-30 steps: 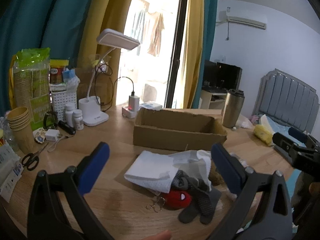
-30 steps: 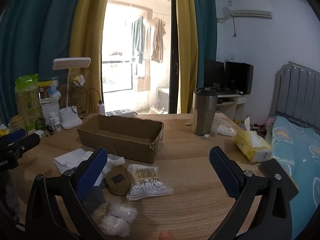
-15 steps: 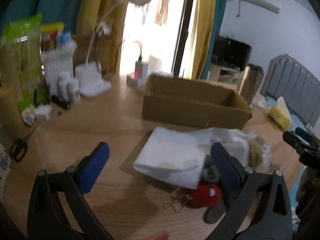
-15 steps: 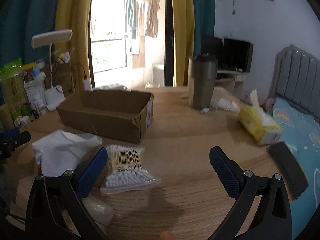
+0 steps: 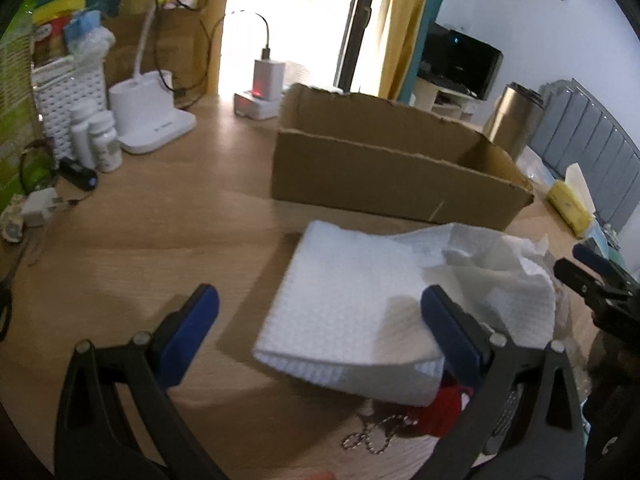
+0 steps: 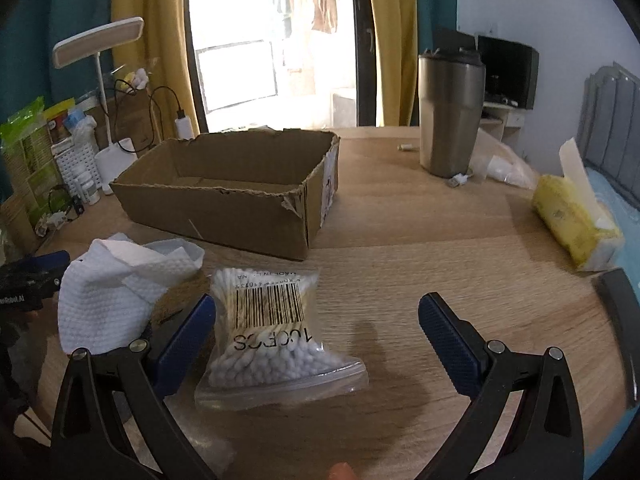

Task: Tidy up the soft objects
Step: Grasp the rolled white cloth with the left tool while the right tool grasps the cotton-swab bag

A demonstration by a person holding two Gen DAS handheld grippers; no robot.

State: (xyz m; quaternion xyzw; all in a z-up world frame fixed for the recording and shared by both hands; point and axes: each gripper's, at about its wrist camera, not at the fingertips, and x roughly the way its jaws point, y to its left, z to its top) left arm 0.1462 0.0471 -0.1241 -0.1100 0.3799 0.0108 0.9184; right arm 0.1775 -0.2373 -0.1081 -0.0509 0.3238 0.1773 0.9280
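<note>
Here the landmark is the open brown cardboard box [image 5: 384,168] in the middle of the wooden bench [image 6: 420,264]. The left tool [image 5: 316,322] is spread wide and empty, low over the folded white textured cloth [image 5: 348,312] that lies just in front of the box. The right tool [image 6: 316,332] is equally spread and empty, straddling the clear bag of cotton swabs [image 6: 272,332], also just in front of the box.

The main risk seems to be a bad pinch. The cloth is loosely folded and partly covers a red plush keyring with a metal chain [image 5: 444,404], so a closing tool could take one layer only and let the rest unfold, or drag the chain along. The swab bag looks slick and may squirt sideways out of the grip.

The two tools work close together in front of the box, so they could knock each other. A low carry could catch the torn front wall of the box. Right of the box the bench is open up to the steel tumbler [image 6: 450,112] and the yellow tissue pack [image 6: 572,220]; left of the box, small bottles and the white lamp base [image 5: 152,120] crowd the space.
</note>
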